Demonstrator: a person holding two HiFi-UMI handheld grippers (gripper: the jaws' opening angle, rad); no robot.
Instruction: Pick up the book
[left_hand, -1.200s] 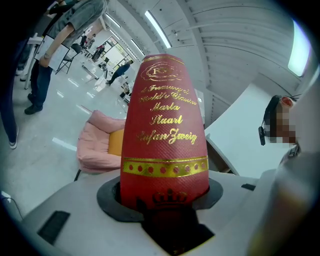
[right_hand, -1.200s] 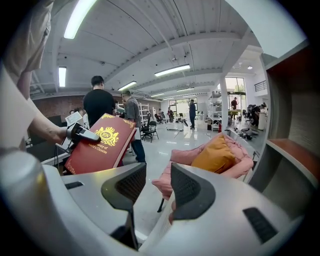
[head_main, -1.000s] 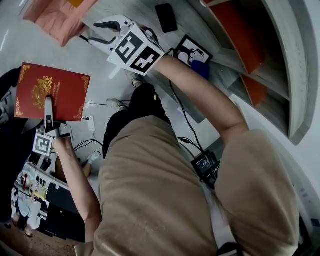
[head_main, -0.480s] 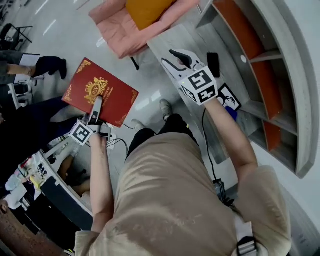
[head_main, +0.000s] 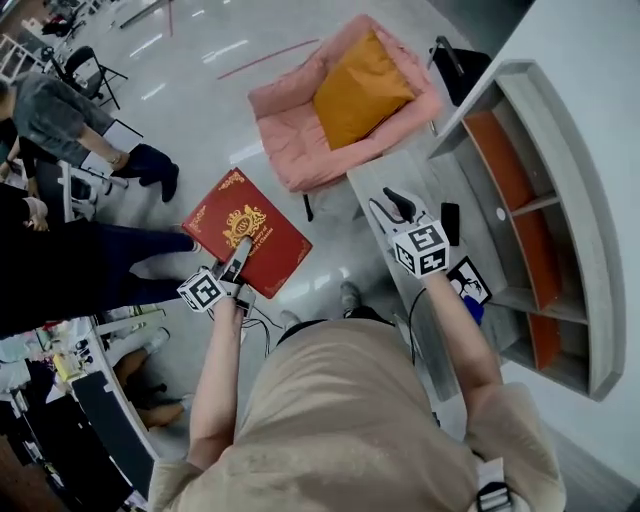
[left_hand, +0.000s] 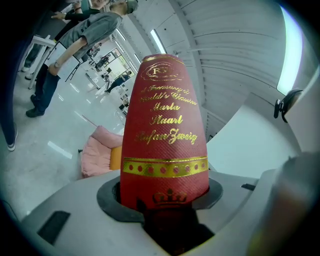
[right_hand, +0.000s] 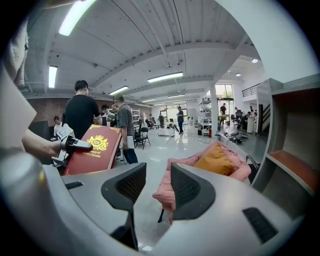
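Observation:
The book (head_main: 245, 232) is a red hardback with gold ornament and lettering. My left gripper (head_main: 238, 256) is shut on its near edge and holds it in the air over the floor, cover up. In the left gripper view the book (left_hand: 165, 125) stands straight out from between the pads (left_hand: 112, 197). My right gripper (head_main: 388, 205) hovers open over the grey tabletop (head_main: 420, 180) with nothing in it. The right gripper view shows its fingers (right_hand: 125, 187) apart, with the held book (right_hand: 95, 149) to their left.
A pink armchair (head_main: 300, 110) with an orange cushion (head_main: 360, 85) stands ahead. A grey shelf unit (head_main: 545, 200) with orange panels lines the right side. A black phone (head_main: 450, 222) lies on the tabletop. People (head_main: 60, 110) and chairs (head_main: 85, 70) are at the left.
The head view has swung toward the room, so the armchair shows in full. My left gripper has carried the book along, still gripped. My right gripper has lifted away from the tabletop.

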